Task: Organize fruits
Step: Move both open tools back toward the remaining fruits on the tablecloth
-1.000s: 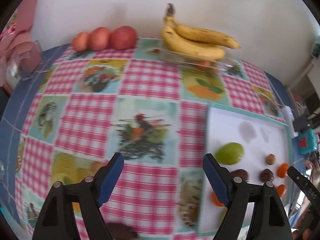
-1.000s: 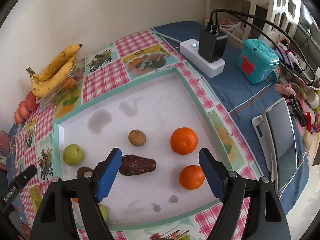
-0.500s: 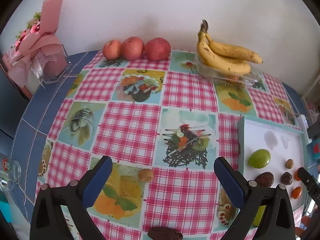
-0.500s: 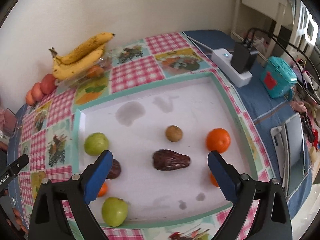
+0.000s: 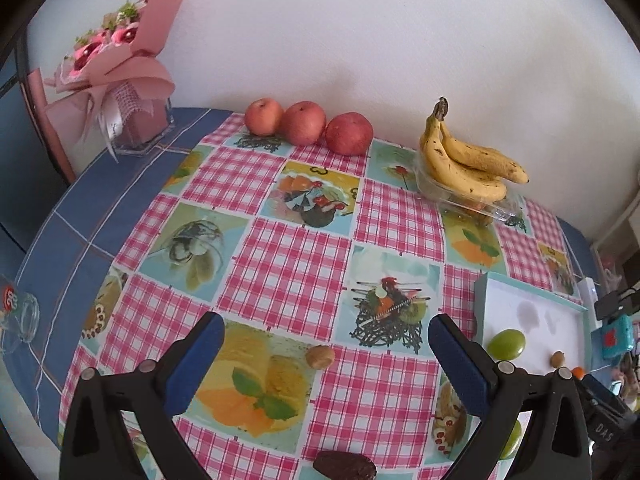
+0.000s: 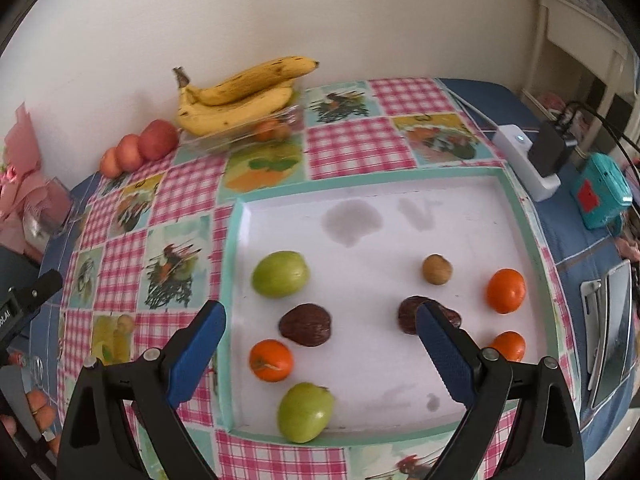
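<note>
My left gripper (image 5: 326, 350) hangs open over the checked tablecloth, a small brown nut-like fruit (image 5: 320, 357) lying on the cloth between its blue fingers, untouched. A dark date (image 5: 344, 465) lies at the cloth's near edge. My right gripper (image 6: 320, 334) is open above the white tray (image 6: 236, 240). In the tray lie two green fruits (image 6: 280, 273) (image 6: 305, 412), three oranges (image 6: 271, 360) (image 6: 505, 290) (image 6: 508, 345), a dark wrinkled fruit (image 6: 306, 324), a date (image 6: 408, 314) partly behind my right finger, and a small brown fruit (image 6: 437, 269). Neither gripper holds anything.
Three red apples (image 5: 304, 122) and a banana bunch (image 5: 464, 160) on a clear plastic box stand along the back wall. A pink bouquet (image 5: 116, 64) is at the far left, a glass jar (image 5: 16, 318) at the left edge. A white power strip (image 6: 524, 160), a teal device (image 6: 600, 188) and a tablet (image 6: 612, 328) lie right of the tray.
Both grippers opened wider and drew back. The left view swung left, off the tray, onto the cloth and the brown fruit. The right view shifted left, bringing the tray's left fruits into sight.
</note>
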